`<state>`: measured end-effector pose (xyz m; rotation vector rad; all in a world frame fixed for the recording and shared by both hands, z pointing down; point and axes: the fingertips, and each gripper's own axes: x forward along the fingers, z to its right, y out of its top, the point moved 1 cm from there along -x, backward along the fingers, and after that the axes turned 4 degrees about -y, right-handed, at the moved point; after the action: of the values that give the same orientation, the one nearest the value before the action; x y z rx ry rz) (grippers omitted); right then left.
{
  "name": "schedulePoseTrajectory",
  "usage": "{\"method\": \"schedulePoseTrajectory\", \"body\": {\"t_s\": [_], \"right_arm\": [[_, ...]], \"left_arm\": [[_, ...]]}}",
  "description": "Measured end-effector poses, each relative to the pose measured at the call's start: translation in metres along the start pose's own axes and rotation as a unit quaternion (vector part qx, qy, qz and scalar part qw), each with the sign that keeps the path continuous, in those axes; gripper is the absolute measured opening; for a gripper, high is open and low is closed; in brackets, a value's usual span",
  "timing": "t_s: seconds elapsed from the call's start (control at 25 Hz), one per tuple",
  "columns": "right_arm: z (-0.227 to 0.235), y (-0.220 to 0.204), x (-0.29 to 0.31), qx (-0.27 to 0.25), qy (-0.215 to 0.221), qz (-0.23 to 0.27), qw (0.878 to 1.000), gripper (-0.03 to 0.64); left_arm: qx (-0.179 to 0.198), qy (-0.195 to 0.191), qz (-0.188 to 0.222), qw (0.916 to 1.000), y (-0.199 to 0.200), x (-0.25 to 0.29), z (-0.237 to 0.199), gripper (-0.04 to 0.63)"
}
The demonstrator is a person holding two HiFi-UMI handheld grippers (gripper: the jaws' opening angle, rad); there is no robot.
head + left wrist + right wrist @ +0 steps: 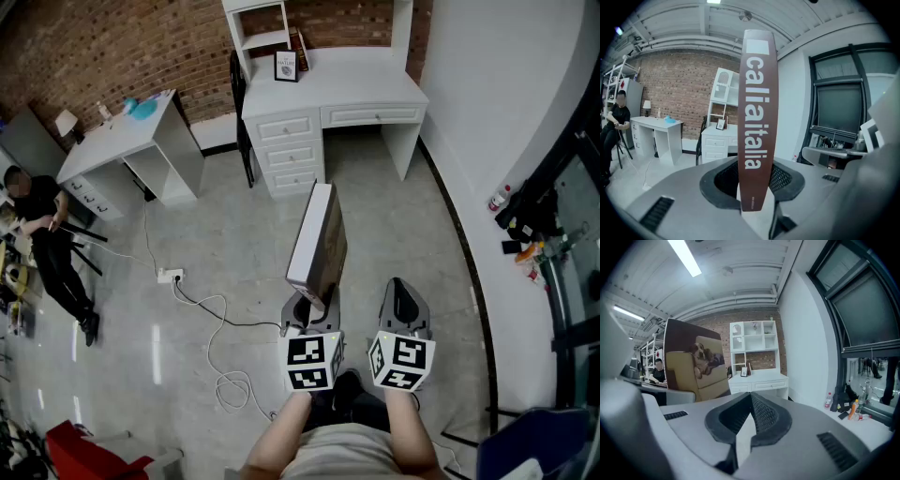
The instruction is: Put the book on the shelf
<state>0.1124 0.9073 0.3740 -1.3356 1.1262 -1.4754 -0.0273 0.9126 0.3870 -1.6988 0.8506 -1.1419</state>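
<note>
The left gripper (pixel 754 199), jaws partly apart, clamps the bottom edge of the upright hardcover book (pixel 757 117), well apart from the desk shelf (pixel 265 39). The book is stiff and probably top-heavy, so it may tip. The right gripper (pixel 750 416) is closed and empty.

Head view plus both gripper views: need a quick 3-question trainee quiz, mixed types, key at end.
1. True or false: the left gripper grips the book by one end, with the spine facing its camera.
2. The right gripper has its jaws: A) shut on the book; B) together, with nothing between them; C) wide apart around a bottle.
3. What is the wall behind the white desk made of?
Key: 1 true; 2 B; 3 brick.
</note>
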Motion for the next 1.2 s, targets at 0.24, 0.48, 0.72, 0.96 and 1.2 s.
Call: {"method": "schedulePoseTrajectory", "body": {"t_s": [0.24, 0.48, 0.72, 0.96, 1.2], "right_arm": [[0.002, 0.001, 0.001, -0.001, -0.002, 0.001, 1.000, 0.017], [0.009, 0.001, 0.007, 0.009, 0.003, 0.001, 1.000, 0.017], [0.035, -0.002, 0.019, 0.012, 0.005, -0.004, 1.000, 0.017], [0.050, -0.008, 0.031, 0.019, 0.016, -0.010, 1.000, 0.017], [0.060, -0.013, 0.046, 0.024, 0.021, -0.019, 0.999, 0.017]], "left_arm": [[0.003, -0.004, 0.000, 1.0000, 0.001, 0.003, 0.003, 0.147], [0.001, -0.005, -0.001, 1.0000, 0.003, 0.012, 0.005, 0.147], [-0.005, -0.001, 0.000, 1.0000, 0.005, 0.030, 0.016, 0.147], [-0.011, 0.015, 0.000, 0.9998, 0.003, 0.037, 0.020, 0.147], [-0.015, 0.029, -0.003, 0.9995, 0.003, 0.048, 0.016, 0.147]]}}
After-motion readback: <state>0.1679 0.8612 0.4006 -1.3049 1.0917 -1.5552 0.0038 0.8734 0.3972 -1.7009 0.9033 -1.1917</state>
